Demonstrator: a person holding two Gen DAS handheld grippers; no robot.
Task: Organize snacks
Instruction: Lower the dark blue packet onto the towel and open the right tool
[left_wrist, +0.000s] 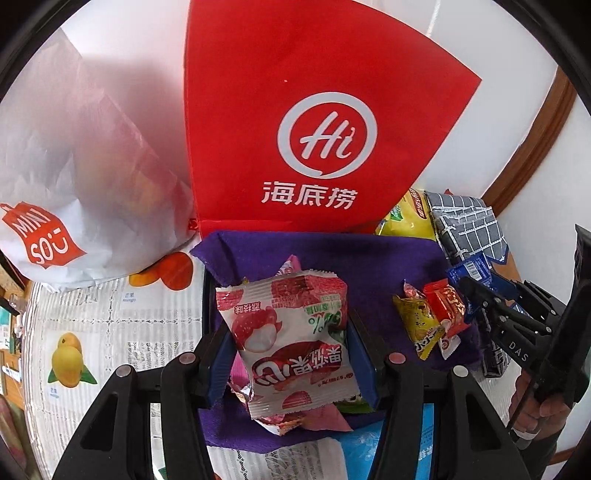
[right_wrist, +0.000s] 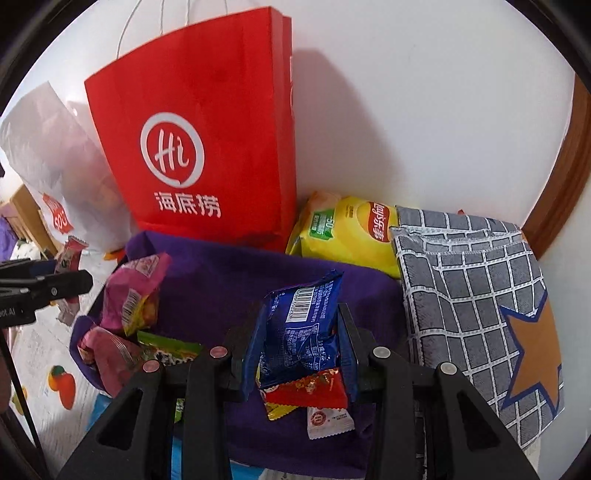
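A: Left wrist view: left gripper (left_wrist: 290, 347) clamps a glossy red-and-white lychee packet (left_wrist: 291, 339) over the purple felt bin (left_wrist: 332, 247), near its left wall.

B: Right wrist view: right gripper (right_wrist: 299, 345) pinches a crinkled blue foil packet (right_wrist: 301, 328) above small red and yellow sachets (right_wrist: 306, 397) near the bin's right edge.

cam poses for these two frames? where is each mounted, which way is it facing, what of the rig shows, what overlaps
Left wrist: on the left gripper, facing forward over the purple bin; own fingers clamp a lychee packet; right gripper and the hand show at right.
Right wrist: on the right gripper, facing the bin from the right; fingers clamp a blue packet; left gripper at left edge.
Shared: red bag, white bag, chips, checked cloth.
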